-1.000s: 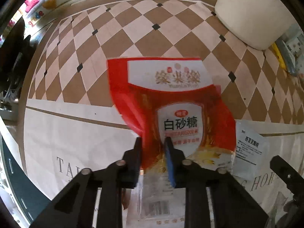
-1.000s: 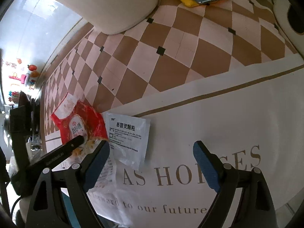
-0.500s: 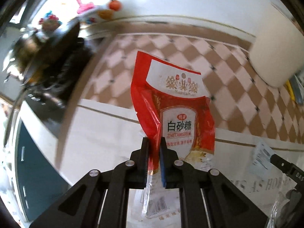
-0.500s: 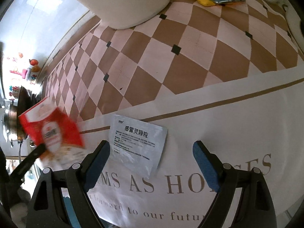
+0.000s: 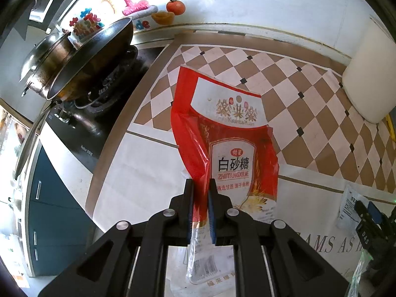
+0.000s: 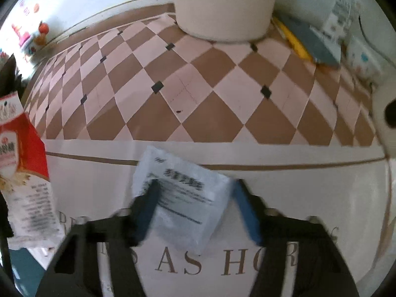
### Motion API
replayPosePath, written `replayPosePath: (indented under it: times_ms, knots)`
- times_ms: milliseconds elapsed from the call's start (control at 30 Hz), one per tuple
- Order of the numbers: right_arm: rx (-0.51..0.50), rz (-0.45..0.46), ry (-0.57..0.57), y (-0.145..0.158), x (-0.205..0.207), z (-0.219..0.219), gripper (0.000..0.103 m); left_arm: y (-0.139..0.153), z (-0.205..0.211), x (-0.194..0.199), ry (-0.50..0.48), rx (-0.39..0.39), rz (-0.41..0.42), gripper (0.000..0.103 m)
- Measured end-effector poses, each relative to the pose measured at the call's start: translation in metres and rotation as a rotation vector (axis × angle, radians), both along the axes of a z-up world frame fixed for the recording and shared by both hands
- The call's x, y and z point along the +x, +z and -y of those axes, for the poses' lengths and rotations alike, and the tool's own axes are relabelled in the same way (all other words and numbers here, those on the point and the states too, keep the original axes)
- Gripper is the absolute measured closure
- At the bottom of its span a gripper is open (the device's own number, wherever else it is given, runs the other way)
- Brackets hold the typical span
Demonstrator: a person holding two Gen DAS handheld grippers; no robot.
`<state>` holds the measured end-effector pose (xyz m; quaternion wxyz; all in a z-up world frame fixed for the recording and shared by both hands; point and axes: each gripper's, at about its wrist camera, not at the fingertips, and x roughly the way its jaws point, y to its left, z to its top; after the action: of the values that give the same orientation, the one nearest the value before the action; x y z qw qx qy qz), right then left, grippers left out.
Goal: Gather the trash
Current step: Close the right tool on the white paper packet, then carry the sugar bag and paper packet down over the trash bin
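Observation:
My left gripper (image 5: 201,185) is shut on a red and white sugar bag (image 5: 222,133) and holds it up above the counter mat; the bag also shows at the left edge of the right wrist view (image 6: 17,153). A pale blue and white medicine sachet (image 6: 180,198) lies flat on the white part of the mat. My right gripper (image 6: 195,188) is open, with its fingers on either side of the sachet, just above it. The sachet also shows at the right in the left wrist view (image 5: 349,205).
The checkered brown and white mat (image 6: 188,94) covers the counter. A white round container (image 6: 222,5) stands at the back. A yellow and blue book stack (image 6: 304,39) lies at the right. A wok on a gas stove (image 5: 84,59) stands at the left.
My left gripper has lifted the sugar bag off the mat and swung left toward the stove. My right gripper has moved over the sachet, which now lies between its open fingers.

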<state>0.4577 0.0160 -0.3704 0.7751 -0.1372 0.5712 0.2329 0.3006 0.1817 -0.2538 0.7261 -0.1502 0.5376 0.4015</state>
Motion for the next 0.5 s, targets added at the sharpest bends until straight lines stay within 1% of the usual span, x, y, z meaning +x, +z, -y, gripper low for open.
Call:
replayPosePath:
  times_ms: [33, 67, 100, 133, 200, 333, 400, 500]
  knots:
    - [-0.008, 0.024, 0.007, 0.001, -0.002, -0.001, 0.068, 0.002, 0.001, 0.000, 0.000, 0.002, 0.005, 0.096]
    - [-0.005, 0.029, 0.008, 0.002, -0.002, -0.001, 0.079, 0.005, 0.001, -0.001, -0.002, 0.004, 0.014, 0.096]
    - [0.004, 0.026, 0.008, 0.002, -0.001, 0.000, 0.086, 0.009, 0.002, -0.001, -0.004, 0.007, 0.024, 0.096]
    - [0.033, 0.003, 0.007, 0.003, 0.000, 0.002, 0.094, 0.012, 0.001, -0.001, -0.005, 0.008, 0.035, 0.096]
    - [0.072, -0.032, -0.013, 0.005, 0.003, 0.007, 0.094, 0.023, 0.001, -0.002, -0.009, 0.019, 0.060, 0.096]
    - [0.154, -0.055, -0.052, 0.019, 0.007, 0.023, 0.095, 0.054, -0.001, -0.006, -0.010, 0.064, 0.114, 0.096]
    - [0.202, -0.061, -0.062, 0.031, 0.006, 0.030, 0.095, 0.073, -0.003, -0.011, -0.007, 0.098, 0.142, 0.096]
    - [0.262, -0.051, -0.061, 0.054, 0.004, 0.033, 0.096, 0.094, -0.006, -0.018, -0.002, 0.146, 0.163, 0.096]
